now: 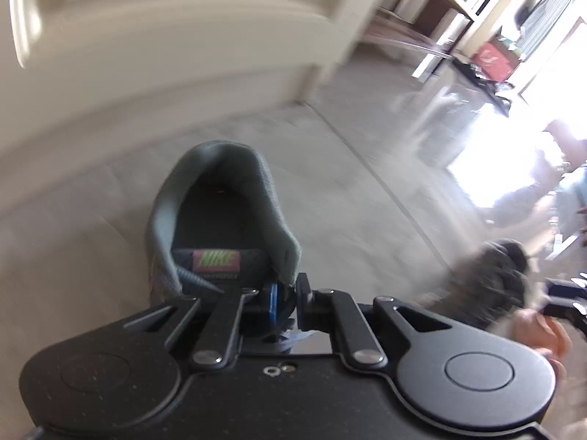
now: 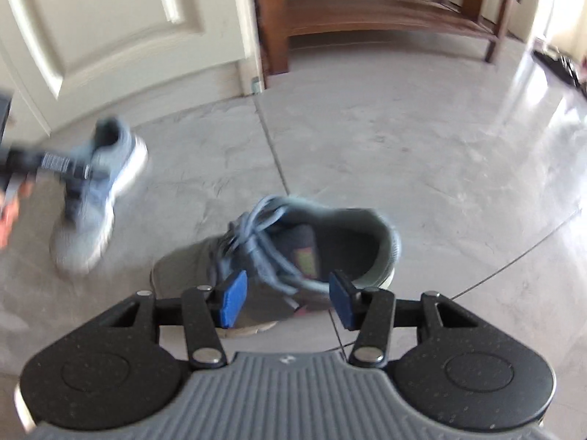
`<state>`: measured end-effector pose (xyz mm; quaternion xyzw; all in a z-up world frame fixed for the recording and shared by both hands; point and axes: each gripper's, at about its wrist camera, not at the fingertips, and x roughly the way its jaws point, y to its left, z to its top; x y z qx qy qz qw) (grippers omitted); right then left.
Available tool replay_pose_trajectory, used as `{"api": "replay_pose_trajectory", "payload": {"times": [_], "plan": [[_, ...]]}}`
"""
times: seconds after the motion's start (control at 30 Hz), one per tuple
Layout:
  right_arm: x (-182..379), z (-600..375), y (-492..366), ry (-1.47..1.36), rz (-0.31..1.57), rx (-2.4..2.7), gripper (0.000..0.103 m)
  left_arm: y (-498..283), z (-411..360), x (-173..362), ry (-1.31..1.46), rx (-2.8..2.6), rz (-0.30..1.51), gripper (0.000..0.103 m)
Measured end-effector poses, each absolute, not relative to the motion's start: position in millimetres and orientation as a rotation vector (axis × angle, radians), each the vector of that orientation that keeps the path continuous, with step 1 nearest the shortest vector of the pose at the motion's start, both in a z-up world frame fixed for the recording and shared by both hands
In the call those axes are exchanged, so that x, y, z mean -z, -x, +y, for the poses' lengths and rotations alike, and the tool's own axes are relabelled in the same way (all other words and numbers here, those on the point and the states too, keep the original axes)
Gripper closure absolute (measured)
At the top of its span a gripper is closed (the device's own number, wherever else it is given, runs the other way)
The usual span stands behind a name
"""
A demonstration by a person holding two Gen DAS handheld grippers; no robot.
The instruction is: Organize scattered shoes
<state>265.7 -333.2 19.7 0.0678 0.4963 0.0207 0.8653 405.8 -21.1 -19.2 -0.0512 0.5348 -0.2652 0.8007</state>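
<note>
Landmark for everything: the wooden shoe rack [image 2: 385, 25] against the far wall. It reads as the likely drop-off for the shoes, and its lower shelf looks bare, though blur limits what can be told.

White panelled door [image 2: 110, 25] stands just left of the rack. Grey tiled floor [image 2: 403, 146] runs from the rack toward the cameras; both shoes lie on or just over it, well short of the rack, so nothing is stored yet.

Grey-green sneaker [image 2: 279, 253]: in front of the rack, nearest the right camera, toe pointing left, opening facing up, laces bunched on top. It appears to sit on the floor, not lifted.

Blue-grey sneaker [image 2: 99, 198]: further left of the rack line, below the door. Heel toward the door, white sole edge showing, very blurred.

Left gripper [image 1: 282, 295]: jaws together, clamped on the blue-grey sneaker at the collar or tongue area beside the Nike label [image 1: 216, 258]. That is a thin edge, probably chosen because it is easy to pinch and lets the shoe hang for carrying. Exact pinch point is hidden behind the fingers. Whether the shoe is already off the floor I cannot tell.

Right gripper [image 2: 286, 299]: blue pads [image 2: 233, 299] stand apart, hovering over the grey-green sneaker's lace area, not pressing on it. Straddling like that looks like lining up for a grab.

A person's hand [image 2: 9, 216] shows at the left edge behind the left gripper.

Judgement: pickup stage, one shoe gripped, one pending.
</note>
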Motion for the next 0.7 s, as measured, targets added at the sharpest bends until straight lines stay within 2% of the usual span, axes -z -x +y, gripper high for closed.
{"api": "replay_pose_trajectory", "payload": {"times": [0.27,0.43,0.5,0.6,0.7], "plan": [[25,-320,-314,-0.069,1.128,-0.050,0.042,-352,-50,25,0.180,0.608,1.247,0.094],[47,-318,-322,-0.057,1.150,-0.079,0.042,-346,-53,25,0.164,0.589,1.244,0.093],[45,-316,-321,-0.014,1.125,-0.131,0.054,-345,-53,26,0.183,0.572,1.248,0.093],[33,-304,-308,0.188,1.050,-0.338,0.082,-343,-52,26,0.206,0.541,1.247,0.091],[19,-287,-289,0.441,0.974,-0.616,0.086,-340,-54,28,0.250,0.505,1.248,0.089]]}}
